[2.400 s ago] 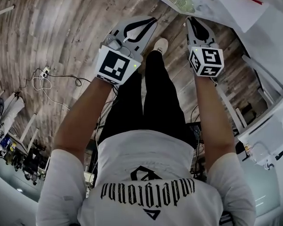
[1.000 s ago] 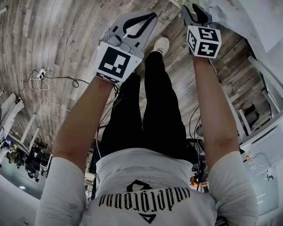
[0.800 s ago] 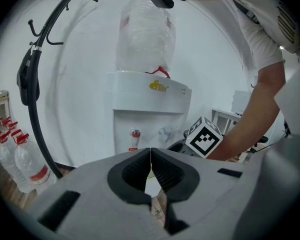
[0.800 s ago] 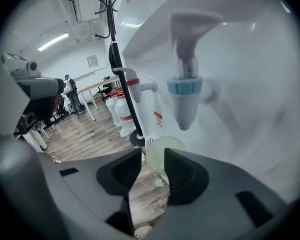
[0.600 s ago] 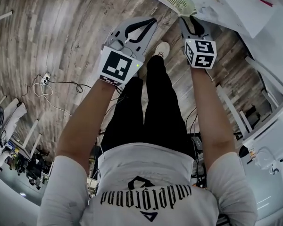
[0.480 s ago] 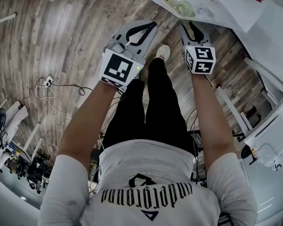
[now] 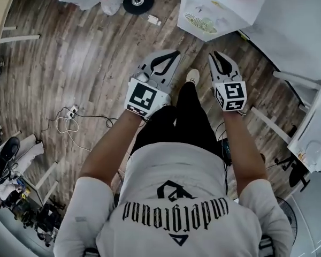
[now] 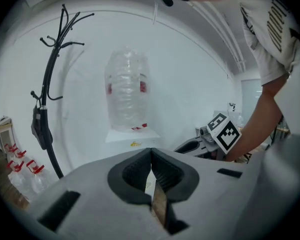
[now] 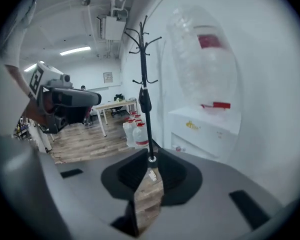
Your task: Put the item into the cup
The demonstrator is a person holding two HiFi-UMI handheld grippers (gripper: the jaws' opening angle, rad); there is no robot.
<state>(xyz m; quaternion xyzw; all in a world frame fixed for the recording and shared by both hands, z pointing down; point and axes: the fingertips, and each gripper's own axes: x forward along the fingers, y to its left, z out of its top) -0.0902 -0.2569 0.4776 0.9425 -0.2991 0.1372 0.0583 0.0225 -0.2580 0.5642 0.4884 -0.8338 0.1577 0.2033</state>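
A room with a wooden floor [image 7: 69, 52] and white walls. In the head view a white counter [image 7: 305, 31] fills the 1 to 2 o'clock corner. The person's white shirt [image 7: 171, 197] takes up 6 o'clock, both arms reaching up the frame.

In the left gripper view a big clear water bottle [image 8: 127, 91] stands upside down on a white box at 12 o'clock, with a black coat stand [image 8: 50, 84] at 9 o'clock.

The left gripper [image 7: 174, 55] sits just left of centre in the head view. Its fingers [image 8: 135, 171] are pressed together at the tips with nothing between them. The right gripper [image 7: 218, 55] is beside it, toward 1 o'clock, the two apart. Its fingers [image 9: 172, 176] are closing, a slim gap showing only floor.

Loose cables [image 7: 69, 123] lie on the floor at 9 o'clock, and a white shoe [image 7: 192, 76] shows between the grippers.

The cup and the item cannot be made out in any view.
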